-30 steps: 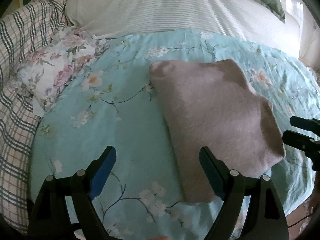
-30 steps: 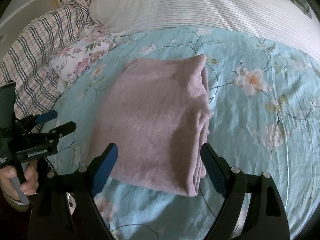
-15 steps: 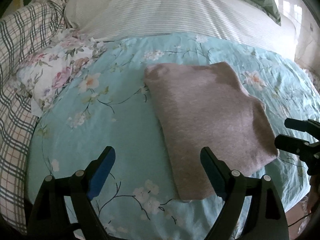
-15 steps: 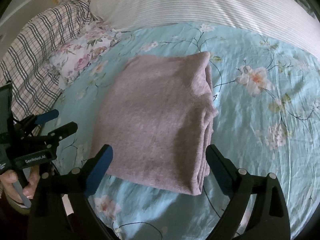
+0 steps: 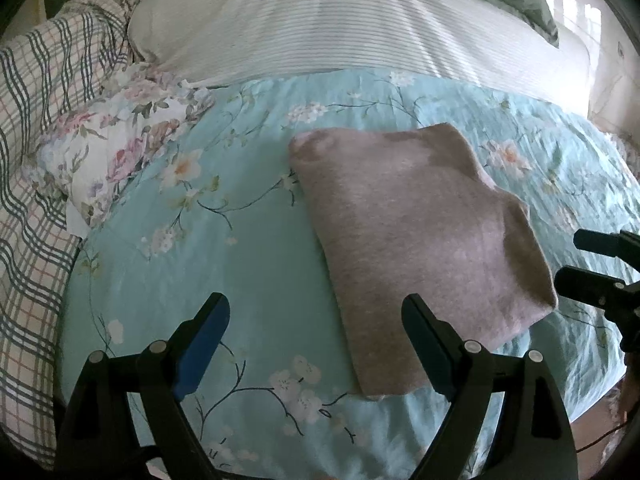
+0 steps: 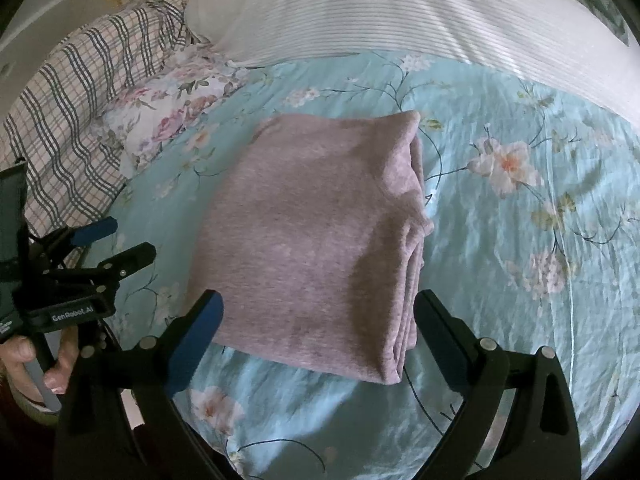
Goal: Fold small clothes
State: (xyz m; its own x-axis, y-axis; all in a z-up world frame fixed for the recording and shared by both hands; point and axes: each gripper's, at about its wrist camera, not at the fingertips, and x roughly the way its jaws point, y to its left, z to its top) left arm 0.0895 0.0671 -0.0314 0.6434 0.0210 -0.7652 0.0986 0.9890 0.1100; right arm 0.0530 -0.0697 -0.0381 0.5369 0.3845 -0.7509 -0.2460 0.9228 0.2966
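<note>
Right hand-held gripper [image 6: 318,308]: jaws spread wide, holding nothing, poised above the near edge of the folded mauve knit garment [image 6: 320,236], its stacked layers showing along the right side. Left hand-held gripper [image 5: 316,318]: likewise wide and unladen, just left of the garment's near corner. The garment lies flat as a compact rectangle on the turquoise floral bed sheet [image 5: 248,240]; folding appears complete. Beyond: white ribbed pillow [image 6: 400,12], pink rose-print cloth [image 5: 116,148], plaid blanket [image 5: 44,92].
</note>
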